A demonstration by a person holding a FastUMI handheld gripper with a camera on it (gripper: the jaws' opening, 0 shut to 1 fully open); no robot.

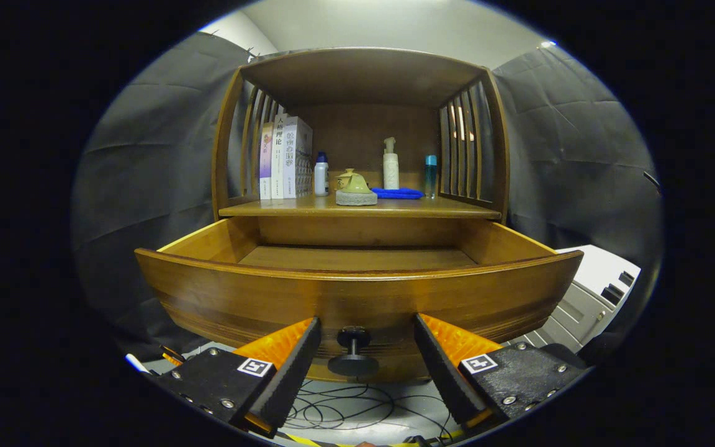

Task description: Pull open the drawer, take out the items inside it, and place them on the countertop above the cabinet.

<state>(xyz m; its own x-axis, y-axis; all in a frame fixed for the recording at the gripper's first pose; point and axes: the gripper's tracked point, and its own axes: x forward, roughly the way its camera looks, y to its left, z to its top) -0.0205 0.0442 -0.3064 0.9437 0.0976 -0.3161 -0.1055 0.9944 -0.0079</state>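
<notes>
- The gripper (367, 338) is standing wide open, its two fingers spread to either side of the drawer knob (353, 351) and pressing on nothing.
- The knob is sitting between the fingertips — dark, round, projecting from the drawer front toward the camera, apart from both fingers.
- The drawer (357, 292) is standing pulled out of the wooden cabinet (357, 81), its curved front just beyond the fingers; the visible part of its floor is showing bare wood.
- Above the drawer, the countertop (357, 209) is carrying things — three upright books (285, 158) by the slatted side, a white bottle (321, 175) beside them, a small teapot (353, 181) on a stone-like coaster, a blue cloth (398, 193), a pump bottle (390, 164) and a blue-capped tube (431, 176).
- Below the drawer, dark cables (357, 413) are lying looped on the floor.
</notes>
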